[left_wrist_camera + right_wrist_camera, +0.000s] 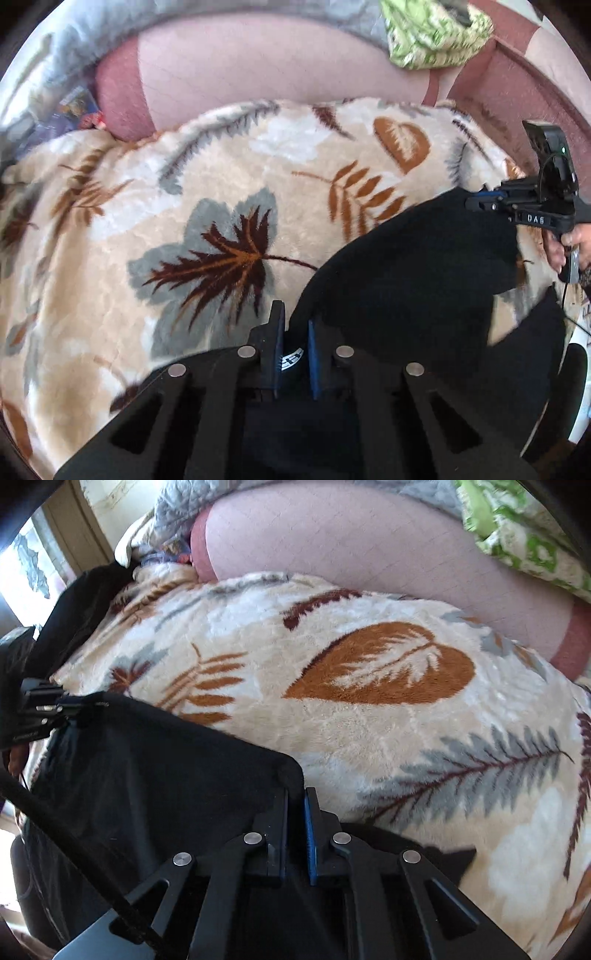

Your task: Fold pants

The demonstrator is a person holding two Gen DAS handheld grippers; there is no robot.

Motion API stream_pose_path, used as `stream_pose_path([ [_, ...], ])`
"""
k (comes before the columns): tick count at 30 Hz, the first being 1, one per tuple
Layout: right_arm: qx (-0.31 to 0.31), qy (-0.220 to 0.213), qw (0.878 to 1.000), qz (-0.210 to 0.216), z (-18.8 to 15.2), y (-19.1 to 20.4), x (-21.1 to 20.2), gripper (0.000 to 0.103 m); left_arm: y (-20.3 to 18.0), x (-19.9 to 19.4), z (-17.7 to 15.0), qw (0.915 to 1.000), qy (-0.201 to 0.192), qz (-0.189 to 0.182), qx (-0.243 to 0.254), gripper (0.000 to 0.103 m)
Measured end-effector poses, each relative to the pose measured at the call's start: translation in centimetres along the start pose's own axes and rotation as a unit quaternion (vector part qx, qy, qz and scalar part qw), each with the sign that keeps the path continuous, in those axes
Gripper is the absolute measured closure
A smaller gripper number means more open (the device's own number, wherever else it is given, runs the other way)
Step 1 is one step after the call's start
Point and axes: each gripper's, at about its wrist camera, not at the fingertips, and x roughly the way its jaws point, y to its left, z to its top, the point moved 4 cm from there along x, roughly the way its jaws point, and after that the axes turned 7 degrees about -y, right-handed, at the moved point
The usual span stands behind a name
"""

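The left gripper is clamped on an edge of the black fabric pants; the right gripper is clamped on another corner. The pants are held stretched between them above the leaf-patterned plush blanket, near its front edge.

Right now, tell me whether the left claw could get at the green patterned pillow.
Probably not. The left claw is shut on the black pants, and the green patterned pillow lies far across the leaf-print blanket. It would need to release first.
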Motion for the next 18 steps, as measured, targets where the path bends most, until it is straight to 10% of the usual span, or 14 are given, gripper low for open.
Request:
stream_pose_path([
  [10, -0.026, -0.047, 0.999, -0.006, -7.5, 8.6, -11.4, 0.095, -5.5, -13.6, -8.2, 0.9952, -0.084, 0.004, -0.050, 0.093],
  [18, 0.002, 0.002, 1.000, 0.017, -21.6, 13.8, -14.4, 0.095, -8.6, -14.1, -22.4, 0.9904, -0.019, 0.026, -0.134, 0.093],
])
